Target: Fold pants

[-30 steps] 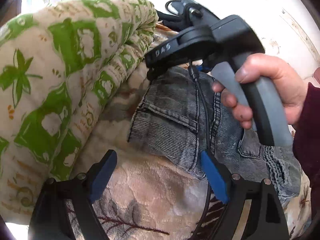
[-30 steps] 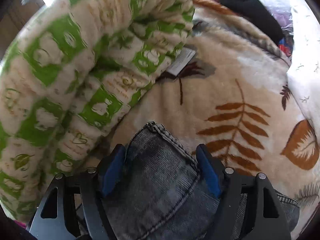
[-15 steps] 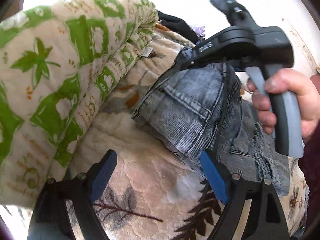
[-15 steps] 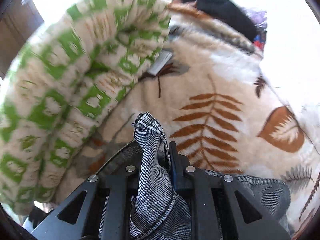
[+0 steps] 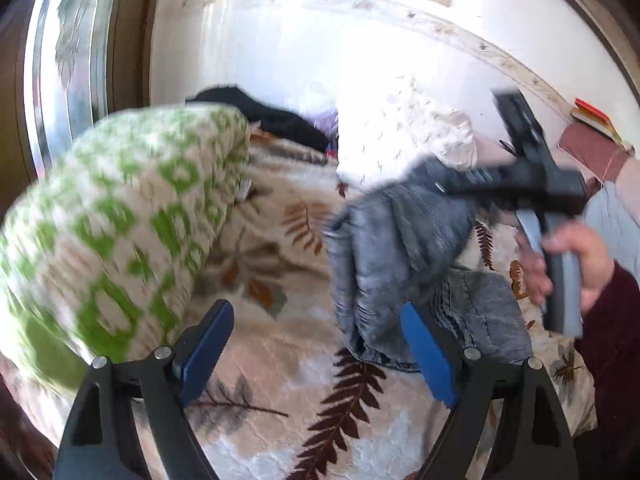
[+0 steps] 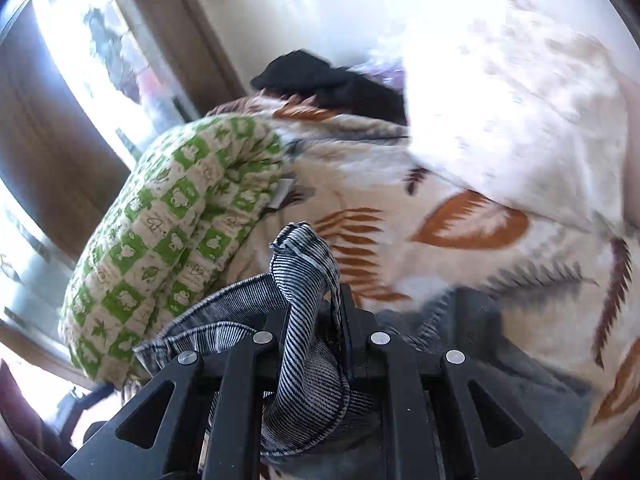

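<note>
Taking the leaf-print blanket (image 5: 280, 360) on the bed as the landmark: a rolled green-and-cream quilt (image 5: 120, 220) lies along its left edge. The left gripper (image 5: 316, 354) hangs above the blanket's near middle, jaws wide with nothing between them. Right of that, the grey denim pants (image 5: 392, 240) hang lifted off the blanket, their lower part still bunched on it. The right gripper (image 6: 314, 320), held in a hand (image 5: 576, 264), has its jaws clamped tight on a fold of the pants. A white pillow (image 5: 400, 136) sits at the blanket's far side.
</note>
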### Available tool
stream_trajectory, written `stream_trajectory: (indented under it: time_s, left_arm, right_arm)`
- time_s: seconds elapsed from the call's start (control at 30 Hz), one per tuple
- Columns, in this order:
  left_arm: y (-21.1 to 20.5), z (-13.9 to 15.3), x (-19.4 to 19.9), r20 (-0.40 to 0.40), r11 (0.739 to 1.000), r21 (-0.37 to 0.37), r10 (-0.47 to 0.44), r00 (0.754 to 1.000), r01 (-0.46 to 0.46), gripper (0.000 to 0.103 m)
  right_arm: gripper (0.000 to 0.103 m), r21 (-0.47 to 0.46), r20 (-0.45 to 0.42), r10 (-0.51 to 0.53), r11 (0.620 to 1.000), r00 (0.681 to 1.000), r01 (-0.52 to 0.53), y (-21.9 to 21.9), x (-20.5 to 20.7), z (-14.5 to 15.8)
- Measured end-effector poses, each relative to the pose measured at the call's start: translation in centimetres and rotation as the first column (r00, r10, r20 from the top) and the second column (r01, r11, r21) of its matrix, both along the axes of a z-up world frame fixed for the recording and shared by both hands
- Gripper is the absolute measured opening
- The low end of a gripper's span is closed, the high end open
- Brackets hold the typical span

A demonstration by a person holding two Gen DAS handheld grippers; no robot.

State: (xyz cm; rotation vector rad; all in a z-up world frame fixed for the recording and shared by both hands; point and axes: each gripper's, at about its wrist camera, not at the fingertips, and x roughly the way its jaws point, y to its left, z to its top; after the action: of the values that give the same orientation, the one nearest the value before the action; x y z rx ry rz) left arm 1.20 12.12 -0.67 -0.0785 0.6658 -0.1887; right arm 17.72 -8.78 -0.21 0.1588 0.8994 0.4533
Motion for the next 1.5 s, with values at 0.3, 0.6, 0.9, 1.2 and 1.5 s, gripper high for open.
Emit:
stream_trajectory:
  time_s: [0.3, 0.6, 0.9, 1.2, 1.5]
  left_arm:
    - [-2.7, 1.2, 4.6, -0.002, 0.991, 0.134, -0.031, 1.000, 0.031, 0.089]
    - [-14.5, -2.9, 5.6, -0.072, 0.925, 0.269, -0.258, 0.964, 0.268, 0.089]
    - [-22.7, -6.9, 2.8, -0.214, 0.816, 0.284, -0.457, 0.863, 0.503, 0.089]
    - [-24.3, -9.0, 2.1, -0.241, 0.813, 0.293, -0.446, 0.862, 0.503, 0.089]
    - [-24.6, -9.5, 1.4, -0.200, 0.832, 0.332, -0.398, 0.895, 0.444, 0.090]
  right_arm:
    - [0.014, 0.154, 0.008, -0.184, 0.972, 0.983, 0.180, -12.1, -7.3, -2.3]
    - [0.012, 0.236, -0.066, -0.402, 0.883, 0.913, 0.405, -22.8, -10.6, -7.7]
    - [0.066, 0.370, -0.210, -0.510, 0.748, 0.834, 0.551, -29.4, -11.9, -11.8]
    - [0.075, 0.433, -0.241, -0.378, 0.783, 0.894, 0.448, -28.2, -15.6, -8.3]
    - [0.080, 0.452, -0.280, -0.415, 0.738, 0.865, 0.501, -28.2, -15.5, -8.0]
